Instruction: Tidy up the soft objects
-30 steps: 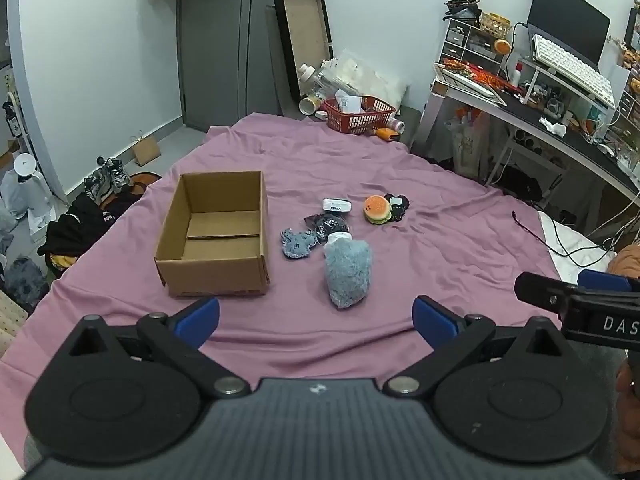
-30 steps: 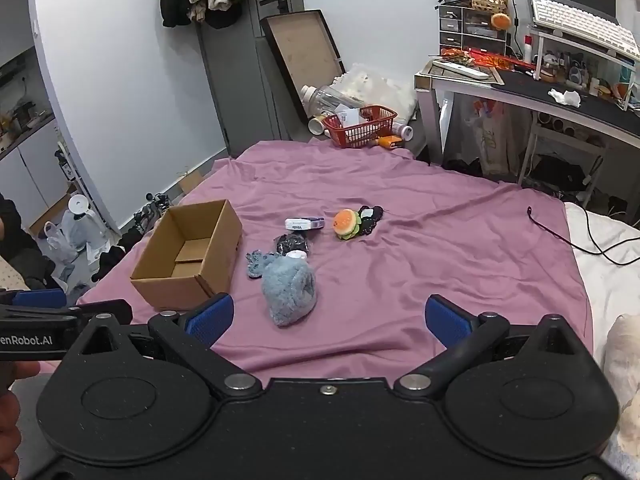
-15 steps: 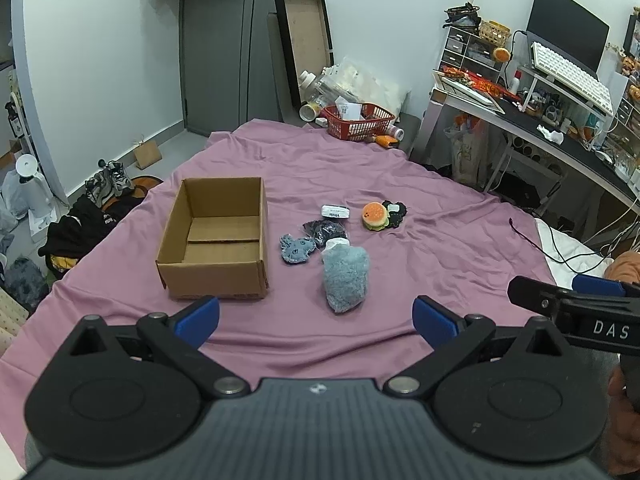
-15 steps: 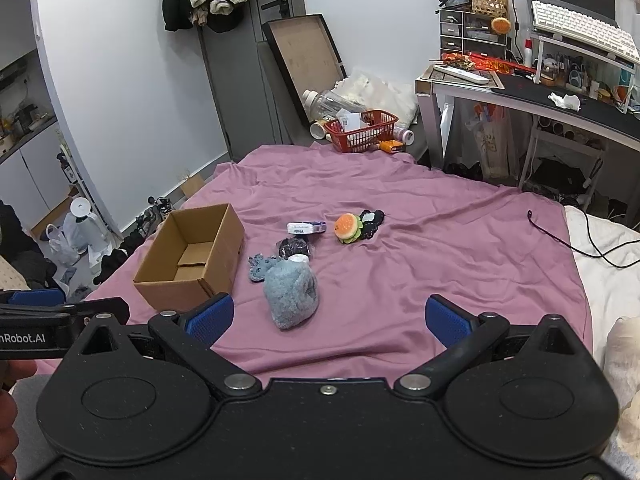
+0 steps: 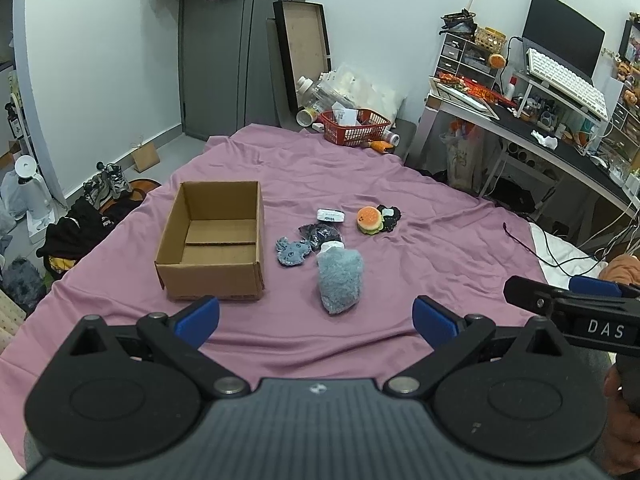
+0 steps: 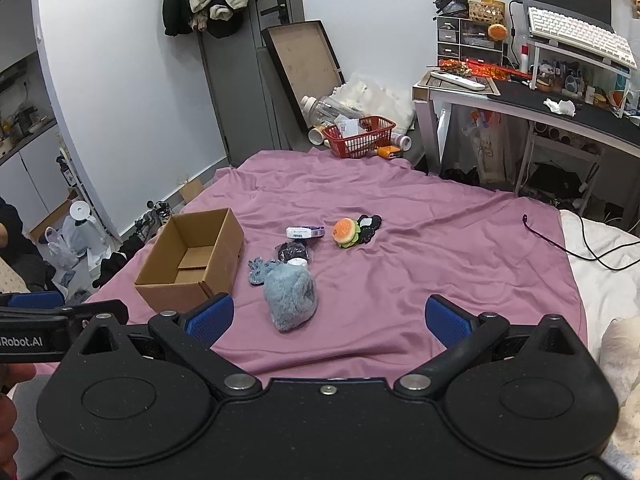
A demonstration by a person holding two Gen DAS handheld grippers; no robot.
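An open, empty cardboard box [image 5: 212, 240] [image 6: 192, 258] stands on a purple sheet. To its right lie a fluffy grey-blue plush [image 5: 339, 280] [image 6: 291, 298], a small blue plush [image 5: 291, 251], a dark bundle [image 5: 322, 235], a white tissue pack [image 5: 330, 215], a burger plush [image 5: 369, 220] [image 6: 346, 232] and a black piece [image 5: 388, 216]. My left gripper [image 5: 316, 318] and right gripper [image 6: 327, 318] both stand open and hold nothing, hovering short of the fluffy plush.
The purple sheet [image 5: 440, 248] covers the bed. A red basket [image 5: 354, 126] and bottles sit past its far edge. A desk [image 5: 532, 132] with clutter is at right, clothes and shoes [image 5: 80, 228] on the floor at left, a black cable [image 5: 532, 248] at right.
Both grippers have drawn back and risen slightly, so the box and plush toys look a little farther away. Nothing on the sheet has moved.
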